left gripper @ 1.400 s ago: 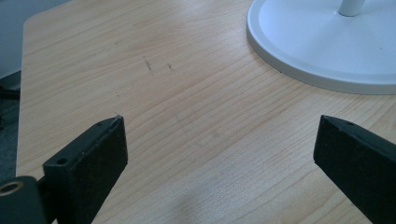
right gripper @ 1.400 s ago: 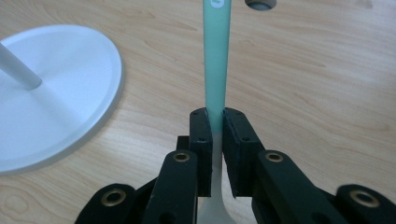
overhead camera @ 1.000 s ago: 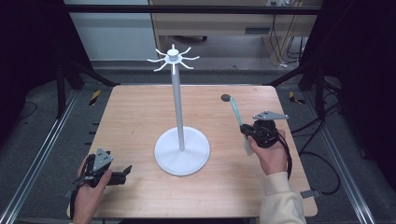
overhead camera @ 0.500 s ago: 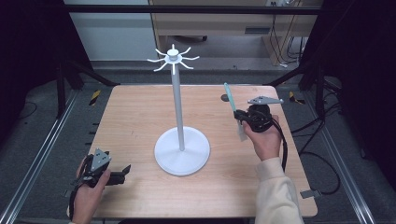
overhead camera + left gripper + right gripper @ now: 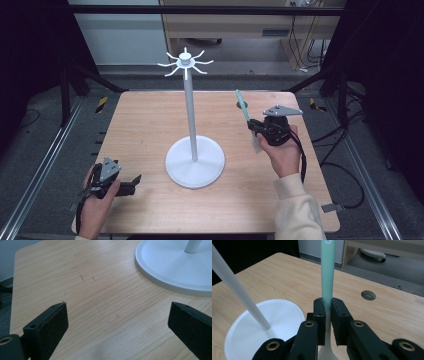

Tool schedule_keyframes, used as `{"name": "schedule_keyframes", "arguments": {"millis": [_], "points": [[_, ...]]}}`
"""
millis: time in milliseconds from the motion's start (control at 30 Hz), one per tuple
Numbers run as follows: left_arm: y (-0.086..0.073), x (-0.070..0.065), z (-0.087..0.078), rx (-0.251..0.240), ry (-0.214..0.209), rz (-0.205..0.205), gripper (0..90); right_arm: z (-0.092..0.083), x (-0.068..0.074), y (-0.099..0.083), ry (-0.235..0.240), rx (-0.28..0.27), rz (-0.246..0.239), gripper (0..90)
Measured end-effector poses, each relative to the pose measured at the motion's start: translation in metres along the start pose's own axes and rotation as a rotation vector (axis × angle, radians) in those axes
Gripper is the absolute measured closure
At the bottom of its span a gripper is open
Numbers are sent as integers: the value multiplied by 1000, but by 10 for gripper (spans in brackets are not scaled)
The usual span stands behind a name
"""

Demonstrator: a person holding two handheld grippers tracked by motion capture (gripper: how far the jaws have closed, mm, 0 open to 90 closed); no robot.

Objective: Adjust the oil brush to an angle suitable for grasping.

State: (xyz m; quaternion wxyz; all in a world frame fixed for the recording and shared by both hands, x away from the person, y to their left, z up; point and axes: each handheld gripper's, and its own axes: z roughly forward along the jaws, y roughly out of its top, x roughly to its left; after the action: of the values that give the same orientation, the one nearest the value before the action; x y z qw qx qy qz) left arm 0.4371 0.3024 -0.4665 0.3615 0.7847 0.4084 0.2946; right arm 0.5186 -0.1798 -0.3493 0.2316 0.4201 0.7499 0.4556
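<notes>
With my right tongs [image 5: 326,308] clamped on the green spatula [image 5: 243,106], handle pointing up-away, the stand's hooks [image 5: 185,63] lie upper-left; left tongs [image 5: 117,322] idle, open, empty.

No legible text, label, brand or number on anything; only a small white round mark at the top of the long mint-green plastic utensil handle [image 5: 328,270], cut off by the frame edge, unreadable.
</notes>
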Motion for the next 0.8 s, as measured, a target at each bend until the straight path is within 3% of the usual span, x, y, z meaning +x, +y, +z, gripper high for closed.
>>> {"name": "schedule_keyframes", "arguments": {"millis": [200,400,500,600,800], "points": [[0,-1,0,-4,-9,5,25,-16,6,7,10,-41,6,827],[1,-3,2,8,-9,35,25,-25,21,19,12,-74,-35,827],[0,-2,2,-6,-29,0,25,-28,27,24,10,-88,-59,827],[0,1,1,-9,-22,-11,25,-30,31,26,4,-100,-63,827],[1,-1,3,-1,-23,7,25,-37,36,29,7,-119,-80,827]]}}
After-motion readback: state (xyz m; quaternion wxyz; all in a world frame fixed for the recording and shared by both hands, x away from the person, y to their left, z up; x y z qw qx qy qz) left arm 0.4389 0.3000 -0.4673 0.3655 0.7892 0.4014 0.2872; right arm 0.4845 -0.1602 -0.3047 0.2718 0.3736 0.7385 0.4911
